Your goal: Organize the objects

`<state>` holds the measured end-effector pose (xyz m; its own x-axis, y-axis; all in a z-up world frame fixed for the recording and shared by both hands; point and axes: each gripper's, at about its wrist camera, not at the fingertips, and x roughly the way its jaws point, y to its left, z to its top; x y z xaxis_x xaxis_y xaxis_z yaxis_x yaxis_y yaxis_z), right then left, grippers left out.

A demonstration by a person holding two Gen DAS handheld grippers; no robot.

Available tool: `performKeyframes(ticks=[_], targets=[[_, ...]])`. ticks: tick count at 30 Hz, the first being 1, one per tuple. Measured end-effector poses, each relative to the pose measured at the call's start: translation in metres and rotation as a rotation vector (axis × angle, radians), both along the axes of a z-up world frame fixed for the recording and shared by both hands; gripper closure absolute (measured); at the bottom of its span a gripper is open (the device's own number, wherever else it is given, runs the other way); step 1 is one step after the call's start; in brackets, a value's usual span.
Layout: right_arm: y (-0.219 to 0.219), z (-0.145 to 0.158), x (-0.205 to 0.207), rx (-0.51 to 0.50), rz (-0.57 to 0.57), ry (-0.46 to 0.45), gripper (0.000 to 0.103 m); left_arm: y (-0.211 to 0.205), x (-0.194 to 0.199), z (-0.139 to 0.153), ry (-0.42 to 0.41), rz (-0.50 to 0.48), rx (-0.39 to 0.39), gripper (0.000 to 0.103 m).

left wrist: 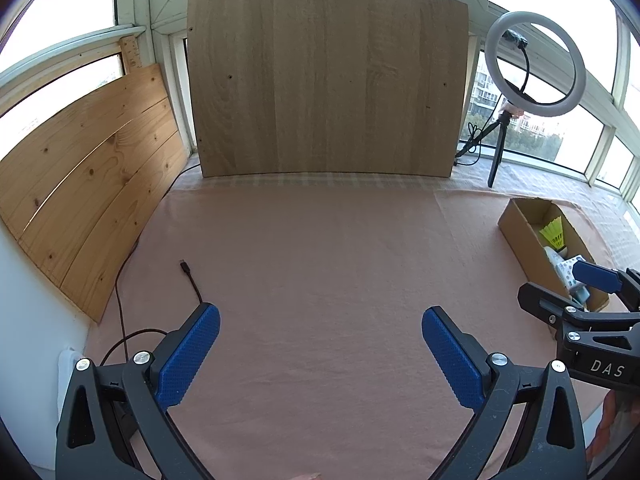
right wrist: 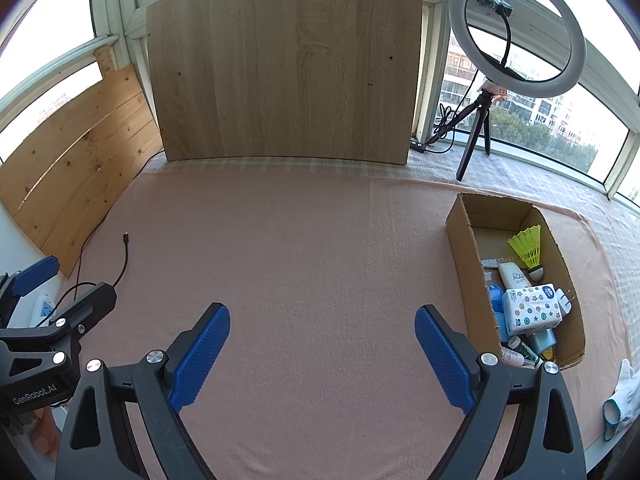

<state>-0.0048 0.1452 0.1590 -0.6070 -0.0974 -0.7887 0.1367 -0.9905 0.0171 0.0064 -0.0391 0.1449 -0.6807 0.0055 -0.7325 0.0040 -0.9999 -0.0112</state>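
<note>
Right wrist view: cardboard box (right wrist: 464,248) holds a yellow shuttlecock (right wrist: 527,245) and star-printed tissue pack (right wrist: 530,304); both claws gape wide, empty.

An open brown cardboard box (right wrist: 464,240) is seen at the right side of the pink-covered worktop (right wrist: 300,248). Inside it are held a yellow shuttlecock (right wrist: 528,246), a white tube (right wrist: 512,274) lying flat, a star-printed tissue pack (right wrist: 532,306), a blue item (right wrist: 496,298) and small bottles (right wrist: 520,354) at the near end.
</note>
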Motion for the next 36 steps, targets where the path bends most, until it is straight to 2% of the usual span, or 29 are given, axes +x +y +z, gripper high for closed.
performKeyframes(ticks=[36], targets=[[0.014,-0.001,-0.009,-0.007,-0.019,-0.003,0.011,0.013,-0.017,-0.005,-0.013,-0.038,-0.011,0.001]])
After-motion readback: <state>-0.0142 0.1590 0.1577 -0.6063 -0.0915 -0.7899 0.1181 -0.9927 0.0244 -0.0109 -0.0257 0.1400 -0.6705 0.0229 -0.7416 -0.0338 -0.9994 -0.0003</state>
